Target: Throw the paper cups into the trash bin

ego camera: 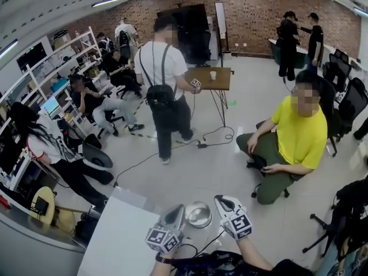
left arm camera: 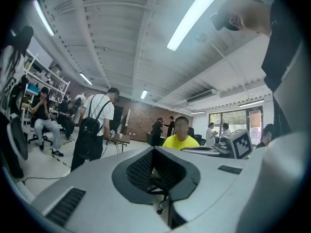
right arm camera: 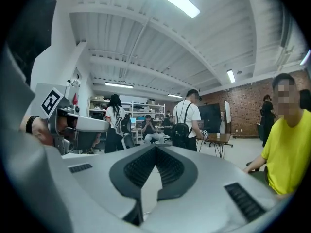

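A white paper cup stands on a small brown table far across the room; it also shows as a tiny paper cup in the right gripper view. A round shiny metal bin sits on the floor just ahead of me. My left gripper is to its left and my right gripper to its right, both raised and pointing forward. In their own views the left gripper and right gripper have their jaws together with nothing between them.
A white table lies at my lower left. A person in a yellow shirt sits on the floor to the right. A person with a backpack stands by the brown table. Cables cross the floor; seated people and shelves line the left.
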`<state>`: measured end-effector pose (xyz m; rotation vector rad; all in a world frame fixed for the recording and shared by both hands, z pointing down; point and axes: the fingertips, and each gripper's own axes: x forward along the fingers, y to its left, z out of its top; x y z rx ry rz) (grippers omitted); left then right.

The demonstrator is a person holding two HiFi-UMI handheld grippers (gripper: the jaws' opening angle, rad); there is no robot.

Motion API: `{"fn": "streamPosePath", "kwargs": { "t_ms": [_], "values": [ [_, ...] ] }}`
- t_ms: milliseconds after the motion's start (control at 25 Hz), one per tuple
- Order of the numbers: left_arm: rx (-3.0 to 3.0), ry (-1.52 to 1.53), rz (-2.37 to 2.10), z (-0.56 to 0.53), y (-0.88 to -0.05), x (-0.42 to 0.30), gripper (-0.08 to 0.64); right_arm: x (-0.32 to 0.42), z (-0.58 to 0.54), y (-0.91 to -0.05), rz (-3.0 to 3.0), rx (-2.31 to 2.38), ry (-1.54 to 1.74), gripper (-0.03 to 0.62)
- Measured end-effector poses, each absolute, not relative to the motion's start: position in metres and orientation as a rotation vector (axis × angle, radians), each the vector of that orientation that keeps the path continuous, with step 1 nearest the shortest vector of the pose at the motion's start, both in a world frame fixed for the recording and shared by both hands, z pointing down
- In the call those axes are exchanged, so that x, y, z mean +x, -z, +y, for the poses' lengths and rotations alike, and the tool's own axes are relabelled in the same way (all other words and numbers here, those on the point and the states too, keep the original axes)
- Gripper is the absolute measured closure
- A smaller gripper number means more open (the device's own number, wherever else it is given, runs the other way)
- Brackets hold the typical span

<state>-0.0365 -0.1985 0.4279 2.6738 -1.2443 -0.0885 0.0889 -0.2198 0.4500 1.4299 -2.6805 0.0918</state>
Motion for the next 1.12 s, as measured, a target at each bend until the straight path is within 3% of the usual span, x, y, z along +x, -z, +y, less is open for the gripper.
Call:
{"fn": "streamPosePath", "kwargs": {
  "t_ms": [480,1120],
  "values": [
    [2.695,0.091,-1.228,-0.194,-0.414,-0.029,0.558,0.071,-0.206,-0.413,-2.75,1.401,-0.058,0.588],
    [2.722,0.068,-1.177,-0.172,-0.407,0.016,0.558,0.125,-0.187,-0.412,-2.748,1.449,-0.11,0.588]
  ]
}}
